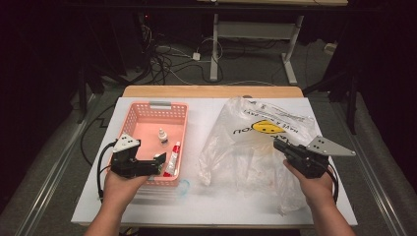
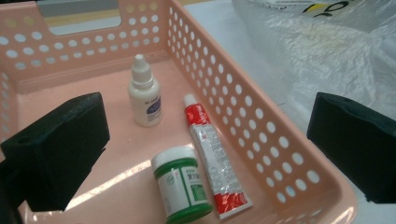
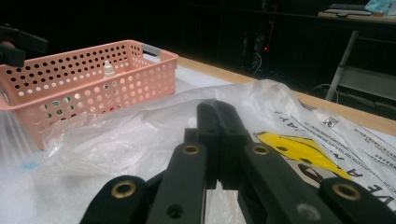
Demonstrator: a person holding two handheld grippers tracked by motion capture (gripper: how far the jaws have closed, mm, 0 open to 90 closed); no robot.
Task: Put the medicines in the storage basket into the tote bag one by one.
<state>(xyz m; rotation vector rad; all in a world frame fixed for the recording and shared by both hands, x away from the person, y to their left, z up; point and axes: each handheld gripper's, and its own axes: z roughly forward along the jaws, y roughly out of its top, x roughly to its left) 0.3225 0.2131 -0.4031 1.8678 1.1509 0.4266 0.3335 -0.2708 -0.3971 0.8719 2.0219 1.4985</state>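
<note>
A pink perforated basket stands at the table's left. In it are a white dropper bottle, a red-and-white tube and a green-lidded jar. My left gripper hovers at the basket's near end, open wide, one jaw over the inside and one outside the wall. A crumpled clear plastic bag with a yellow smiley lies at the right. My right gripper is shut, tips at the bag; whether film is pinched I cannot tell.
A white mat covers the wooden table. A small clear round piece lies in front of the basket. Beyond the table, cables and a desk frame stand on the dark floor.
</note>
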